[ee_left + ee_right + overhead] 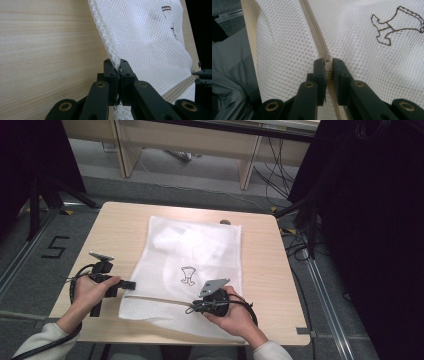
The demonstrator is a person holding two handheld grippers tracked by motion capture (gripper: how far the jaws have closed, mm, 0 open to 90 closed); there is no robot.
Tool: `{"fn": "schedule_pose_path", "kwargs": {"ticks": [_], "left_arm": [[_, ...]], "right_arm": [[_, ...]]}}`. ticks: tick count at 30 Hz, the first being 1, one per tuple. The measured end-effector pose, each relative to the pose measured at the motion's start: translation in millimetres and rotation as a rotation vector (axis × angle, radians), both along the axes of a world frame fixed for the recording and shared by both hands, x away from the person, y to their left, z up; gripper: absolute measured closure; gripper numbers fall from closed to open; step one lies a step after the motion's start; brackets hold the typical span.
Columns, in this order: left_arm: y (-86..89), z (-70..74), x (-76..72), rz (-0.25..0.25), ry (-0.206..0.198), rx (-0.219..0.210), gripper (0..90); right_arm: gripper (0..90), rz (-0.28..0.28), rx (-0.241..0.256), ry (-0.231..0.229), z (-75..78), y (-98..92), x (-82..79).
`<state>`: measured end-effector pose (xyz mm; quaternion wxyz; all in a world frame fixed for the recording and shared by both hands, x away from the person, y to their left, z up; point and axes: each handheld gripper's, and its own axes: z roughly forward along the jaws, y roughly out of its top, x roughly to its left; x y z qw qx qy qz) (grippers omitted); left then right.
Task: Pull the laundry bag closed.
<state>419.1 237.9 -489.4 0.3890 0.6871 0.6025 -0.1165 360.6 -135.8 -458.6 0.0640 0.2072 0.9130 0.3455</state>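
A white mesh laundry bag [187,270] lies flat in the middle of the counter [260,265]. The left claw [116,65] pinches the bag's side seam at its near-left corner. The right claw [327,63] is pressed together on the zipper pull [327,59] along the bag's near edge. Judging by this, the zipper is partway along, and the rest of the zipper run is still to do; which way it travels I cannot tell.

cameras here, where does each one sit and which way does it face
High view: above the person's side, facing forward and down on the table; both forearms, hands, grippers show.
Left gripper view: rides the left gripper, looking along jaws pinching the mesh bag edge.
Right gripper view: rides the right gripper, jaws closed at the zipper.
Shared: all three show the bag.
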Motion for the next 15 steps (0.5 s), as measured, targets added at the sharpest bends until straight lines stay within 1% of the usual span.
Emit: {"fn": "schedule_pose_path", "kwargs": {"ticks": [3, 7, 9, 10, 11, 15], "left_arm": [[0.0, 0.0, 0.0, 0.003, 0.001, -0.003, 86.1], [0.3, -0.1, 0.1, -0.001, 0.0, -0.001, 86.1], [0.5, -0.3, 0.2, 0.001, 0.001, -0.003, 86.1], [0.6, -0.4, 0.3, -0.001, 0.001, -0.005, 86.0], [0.7, -0.3, 0.2, -0.001, 0.0, -0.001, 86.0], [0.3, -0.3, 0.3, 0.0, -0.001, 0.002, 86.1]], "right_arm": [[82.7, 0.009, -0.008, 0.005, 0.8, -1.5, 0.6], [82.7, -0.002, 0.007, 0.006, 0.3, -2.7, 0.1], [82.7, 0.0, 0.005, 0.005, 0.4, -3.7, 0.3], [82.7, -0.002, -0.004, 0.011, 1.3, -4.7, 0.1], [82.7, 0.0, 0.01, 0.007, 0.6, -5.2, 0.5], [82.7, -0.003, 0.006, 0.016, 1.6, -8.0, 0.3]]}}
